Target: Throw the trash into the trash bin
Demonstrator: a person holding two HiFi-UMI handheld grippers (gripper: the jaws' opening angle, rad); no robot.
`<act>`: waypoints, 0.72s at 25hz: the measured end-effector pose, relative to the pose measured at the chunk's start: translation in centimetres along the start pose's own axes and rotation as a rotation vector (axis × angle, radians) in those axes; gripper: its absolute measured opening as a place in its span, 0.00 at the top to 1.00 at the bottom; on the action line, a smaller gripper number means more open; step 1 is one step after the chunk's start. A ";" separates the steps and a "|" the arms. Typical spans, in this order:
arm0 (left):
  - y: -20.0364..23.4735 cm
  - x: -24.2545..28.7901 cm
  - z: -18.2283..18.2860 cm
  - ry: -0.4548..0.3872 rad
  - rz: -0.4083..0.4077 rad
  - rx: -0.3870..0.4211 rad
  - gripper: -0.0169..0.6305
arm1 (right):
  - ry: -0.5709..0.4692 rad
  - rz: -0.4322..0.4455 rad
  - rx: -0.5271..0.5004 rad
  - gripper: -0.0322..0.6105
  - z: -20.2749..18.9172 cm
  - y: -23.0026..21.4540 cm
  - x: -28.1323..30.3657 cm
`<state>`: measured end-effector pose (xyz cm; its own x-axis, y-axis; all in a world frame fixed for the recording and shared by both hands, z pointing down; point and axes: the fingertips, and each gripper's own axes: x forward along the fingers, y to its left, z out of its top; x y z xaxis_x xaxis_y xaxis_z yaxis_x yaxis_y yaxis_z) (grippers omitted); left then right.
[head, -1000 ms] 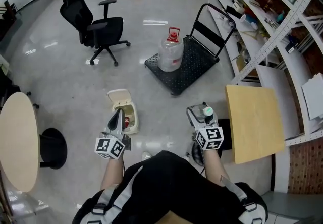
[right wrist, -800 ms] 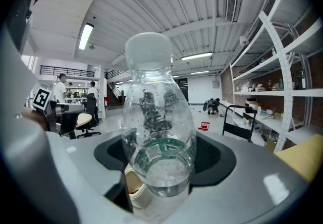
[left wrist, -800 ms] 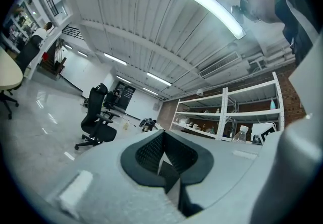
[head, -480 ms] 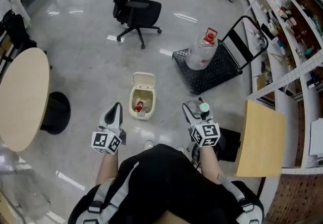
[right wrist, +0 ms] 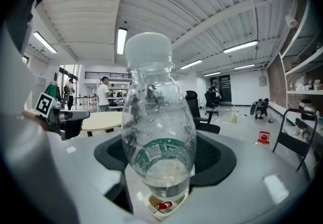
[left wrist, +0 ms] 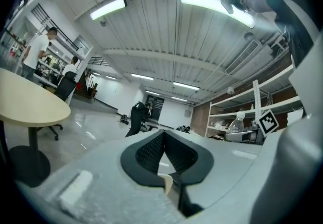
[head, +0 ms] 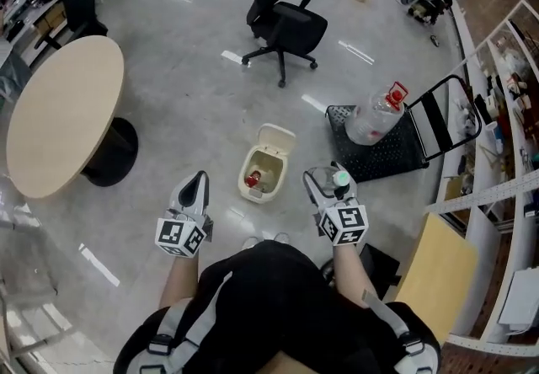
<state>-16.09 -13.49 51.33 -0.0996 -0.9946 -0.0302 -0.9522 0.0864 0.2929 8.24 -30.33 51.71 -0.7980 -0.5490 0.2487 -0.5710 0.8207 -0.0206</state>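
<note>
An open cream trash bin (head: 271, 163) stands on the floor ahead, between my two grippers, with a red item (head: 251, 181) inside it. My right gripper (head: 325, 181) is shut on a clear plastic bottle (right wrist: 159, 132) with a white cap and a green label, held upright. In the right gripper view the bin (right wrist: 162, 204) shows just below the bottle. My left gripper (head: 197, 182) is level, to the left of the bin. Its pads (left wrist: 151, 150) meet at the tip with nothing held.
A round beige table (head: 63, 115) stands at the left and a black office chair (head: 282, 23) beyond the bin. A black cart (head: 396, 153) carries a large water jug (head: 375, 115) at the right. A wooden tabletop (head: 438, 271) and shelves line the right side.
The view has swung left across the room. The bin, earlier close by the left gripper, now lies ahead between both grippers. The bottle stays in the right gripper.
</note>
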 end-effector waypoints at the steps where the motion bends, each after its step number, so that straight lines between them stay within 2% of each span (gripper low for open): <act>1: 0.1 0.0 0.1 -0.001 0.006 0.005 0.97 | 0.003 0.016 -0.002 0.43 0.0 0.3 0.5; 8: 0.6 0.1 0.1 0.014 0.074 0.032 0.97 | 0.029 0.140 0.004 0.43 -0.6 1.8 4.5; 12: 0.8 1.6 0.4 0.015 0.115 0.044 0.97 | 0.022 0.187 0.001 0.43 0.2 0.6 6.9; 18: -0.4 5.3 0.0 0.028 0.134 0.046 0.97 | 0.024 0.254 -0.011 0.43 1.1 -1.5 9.7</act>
<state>-16.27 -18.80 51.09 -0.2190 -0.9752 0.0329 -0.9433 0.2203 0.2482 1.15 -37.02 53.11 -0.9108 -0.3207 0.2598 -0.3501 0.9337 -0.0748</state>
